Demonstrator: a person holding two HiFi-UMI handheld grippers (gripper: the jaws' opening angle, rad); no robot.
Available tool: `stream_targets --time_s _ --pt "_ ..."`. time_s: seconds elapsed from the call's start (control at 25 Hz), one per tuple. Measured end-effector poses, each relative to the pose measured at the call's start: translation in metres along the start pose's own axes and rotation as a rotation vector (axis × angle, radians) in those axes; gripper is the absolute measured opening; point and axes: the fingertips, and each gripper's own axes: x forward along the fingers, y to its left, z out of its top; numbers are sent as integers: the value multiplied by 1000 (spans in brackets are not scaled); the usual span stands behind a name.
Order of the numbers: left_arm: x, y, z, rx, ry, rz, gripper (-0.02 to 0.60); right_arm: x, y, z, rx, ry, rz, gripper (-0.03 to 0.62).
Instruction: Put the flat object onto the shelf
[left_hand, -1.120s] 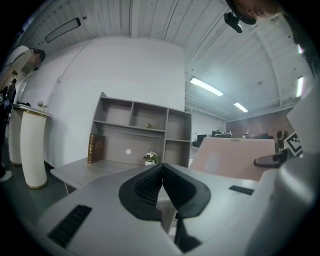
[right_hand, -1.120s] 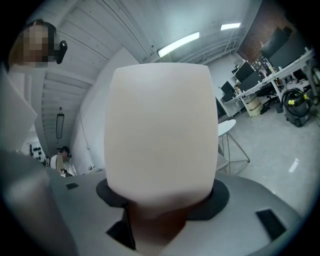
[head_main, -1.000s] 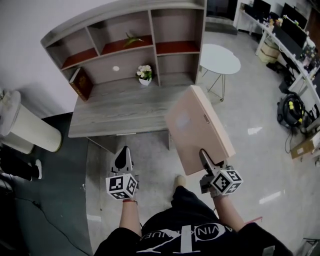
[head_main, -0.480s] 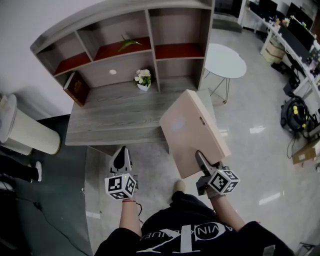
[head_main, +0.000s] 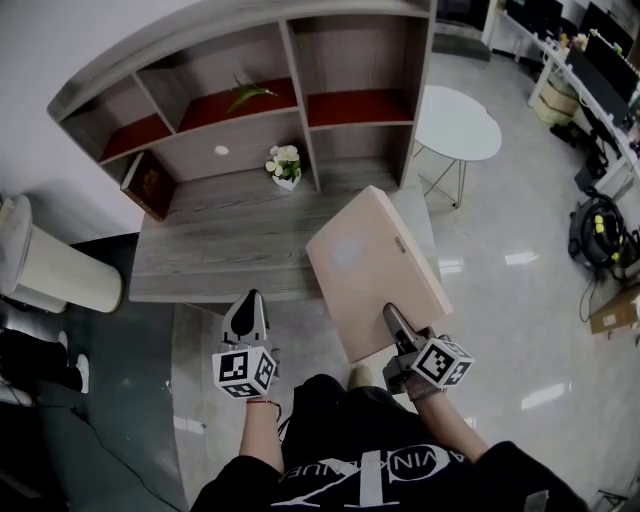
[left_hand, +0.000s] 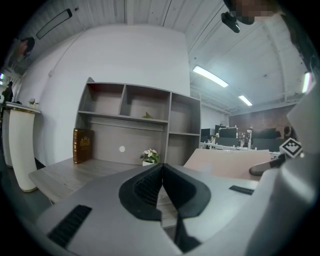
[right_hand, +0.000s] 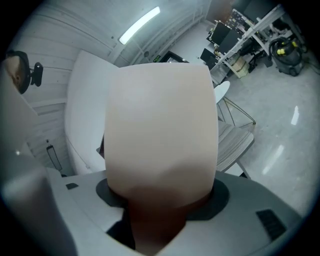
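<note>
The right tongs (head_main: 393, 322) clamp the near edge of the pale, flat wooden board (head_main: 370, 262), held over the grey wood-grain bench's (head_main: 215, 250) front right corner, while the left tongs (head_main: 247, 308) are closed and empty; best level it, then slide it squarely into the grey shelf unit (head_main: 250, 140).

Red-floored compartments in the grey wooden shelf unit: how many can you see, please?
3, all in the top row: left compartment, middle compartment, right compartment. None seems hidden.

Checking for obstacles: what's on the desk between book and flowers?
Nothing; the head view shows bare desk between book and flowers.
</note>
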Motion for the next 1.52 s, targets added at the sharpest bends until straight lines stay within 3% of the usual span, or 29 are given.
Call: stream_targets --time_s 0.36,1.0,1.52 --pt "25 20 2 0 42 -4 5 43 -6 10 246 -59 -44 290" --pt "62 52 8 -1 58 -28 5 90 -10 14 352 -104 -74 296" --pt "68 74 6 -33 59 -16 5 131 -18 11 551 -151 -104 301"
